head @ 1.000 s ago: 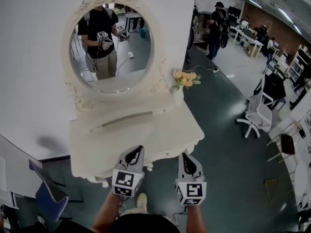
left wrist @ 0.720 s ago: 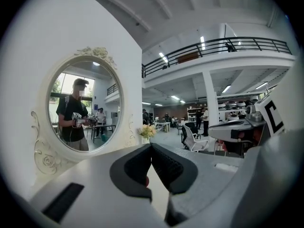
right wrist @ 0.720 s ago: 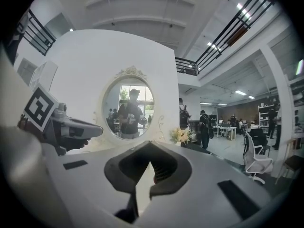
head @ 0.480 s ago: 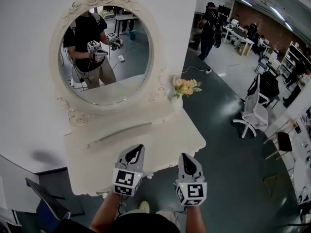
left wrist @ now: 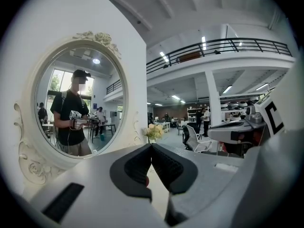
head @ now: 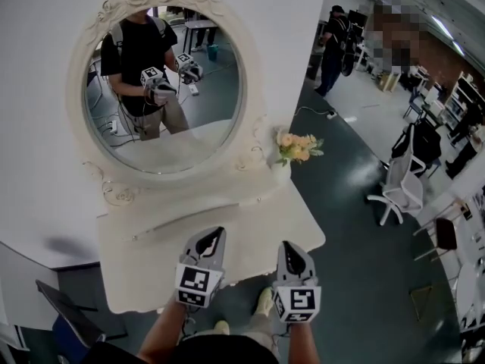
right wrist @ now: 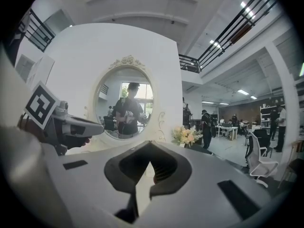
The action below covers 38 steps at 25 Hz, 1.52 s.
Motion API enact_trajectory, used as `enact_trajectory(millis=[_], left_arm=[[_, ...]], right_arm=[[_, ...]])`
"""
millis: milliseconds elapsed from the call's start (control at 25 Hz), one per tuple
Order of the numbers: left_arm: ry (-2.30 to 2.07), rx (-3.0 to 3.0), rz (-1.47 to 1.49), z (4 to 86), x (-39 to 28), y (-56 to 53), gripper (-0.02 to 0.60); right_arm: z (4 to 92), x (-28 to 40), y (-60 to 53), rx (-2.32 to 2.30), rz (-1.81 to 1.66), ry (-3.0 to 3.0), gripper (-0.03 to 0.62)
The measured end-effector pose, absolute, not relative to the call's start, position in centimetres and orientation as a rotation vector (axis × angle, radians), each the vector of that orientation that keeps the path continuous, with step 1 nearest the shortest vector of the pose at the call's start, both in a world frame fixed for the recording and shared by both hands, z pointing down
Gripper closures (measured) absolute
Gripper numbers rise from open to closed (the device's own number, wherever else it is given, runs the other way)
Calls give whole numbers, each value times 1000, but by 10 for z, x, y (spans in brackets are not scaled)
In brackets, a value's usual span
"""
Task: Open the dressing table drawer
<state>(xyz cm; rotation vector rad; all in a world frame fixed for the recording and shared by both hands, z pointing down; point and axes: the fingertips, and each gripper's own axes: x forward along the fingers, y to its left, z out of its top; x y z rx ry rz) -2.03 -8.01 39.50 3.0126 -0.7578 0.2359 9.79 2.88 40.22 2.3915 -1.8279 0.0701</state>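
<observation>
Standing square before the dressing table (head: 250, 230), the person has barely begun. The job is at the approach, and nothing of the opening is done. The left hand-held gripper (head: 217, 233) and the right hand-held gripper (head: 289, 246) are held out side by side, nearly level. From the head view their tips show over the front part of the white surface. Each one's own view shows the jaws clenched together with nothing between them, so neither has hold of anything. They look to hang in the air, clear of the furniture.

The drawer (head: 189, 217), as I take it, is the long narrow front in the raised ledge under the oval mirror (head: 204, 131). It lies to the left of the flowers (head: 298, 147), which stand in a small vase at the right end. It sits flush and closed, beyond the tips of both tools and apart from them. Whether there is another drawer under the front edge I cannot tell, as the top hides that part.

What is left, by my reckoning, is all of it: bringing a tool up to the drawer front, spreading the jaws, closing them on whatever grip it offers, and pulling the drawer out toward the person.
</observation>
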Motion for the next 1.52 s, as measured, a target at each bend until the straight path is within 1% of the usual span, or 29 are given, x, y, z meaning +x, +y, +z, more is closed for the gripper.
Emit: enact_trajectory(millis=[400, 720, 1120, 1520], left_arm=[[-962, 2923, 255, 407, 22, -138, 578], [-1097, 2807, 337, 445, 48, -167, 578], [-1181, 2675, 414, 495, 67, -181, 578], [-1251, 2575, 476, 550, 67, -195, 578]], right_arm=[[411, 157, -52, 2254, 88, -1984, 595], [452, 196, -101, 2131, 186, -2090, 595], [512, 221, -133, 1995, 328, -2163, 595], [575, 230, -155, 1911, 466, -2166, 595]])
